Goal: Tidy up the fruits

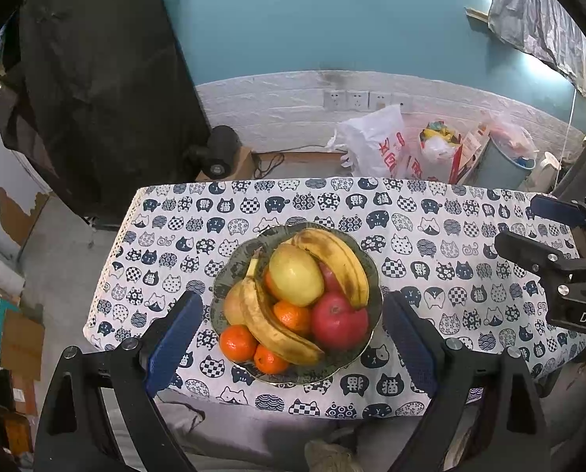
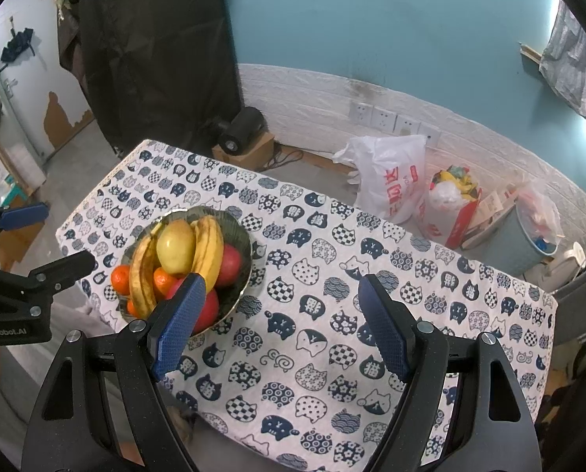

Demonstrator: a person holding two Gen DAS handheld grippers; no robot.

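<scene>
Blue, dimpled pads lined both tools. The left gripper (image 1: 293, 326) hung with its jaws spread wide and nothing between them, one pad to each side of the bowl (image 1: 365, 348) as the left wrist camera saw it, above the table rather than touching it. The right gripper (image 2: 279, 322) was likewise released and empty, its jaws apart over the bare cat-print tablecloth (image 2: 371, 275), with the bowl just beyond its left finger (image 2: 179, 322).

All the fruit lay heaped in that dark, scalloped bowl near the table's front edge: two browning bananas (image 1: 277, 314) curving around a yellow-green pear (image 1: 296, 274), a red apple (image 1: 338, 320) at the right, and several small oranges (image 1: 237, 342) toward the front.

Behind the table stood a white plastic bag (image 1: 375, 141) and a grey bucket (image 1: 505, 165) against the wall.
</scene>
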